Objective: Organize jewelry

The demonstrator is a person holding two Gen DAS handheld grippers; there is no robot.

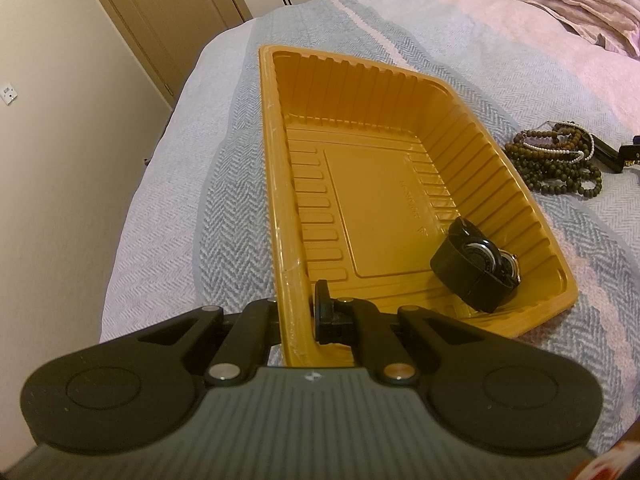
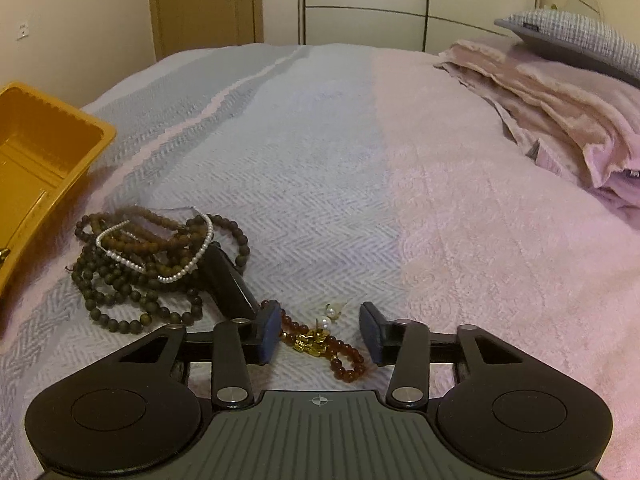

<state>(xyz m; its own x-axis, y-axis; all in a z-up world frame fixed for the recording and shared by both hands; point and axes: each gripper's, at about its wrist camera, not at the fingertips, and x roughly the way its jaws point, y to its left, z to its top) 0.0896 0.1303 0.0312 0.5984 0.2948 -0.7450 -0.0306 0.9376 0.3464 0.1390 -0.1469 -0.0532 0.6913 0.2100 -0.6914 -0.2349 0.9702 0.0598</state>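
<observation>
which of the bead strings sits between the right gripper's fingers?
The red-amber bead bracelet with the gold charm, lying between the open right gripper fingers. The dark brown bead strands and white pearl strand lie in a pile further left.

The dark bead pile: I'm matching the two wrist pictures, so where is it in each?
Left wrist: the dark bead pile lies at the right edge, on the bedspread beyond the tray's right wall.
Right wrist: the pile lies left of centre, ahead of the left finger.
Shared landmark: the orange tray, left of the pile in both.
</observation>
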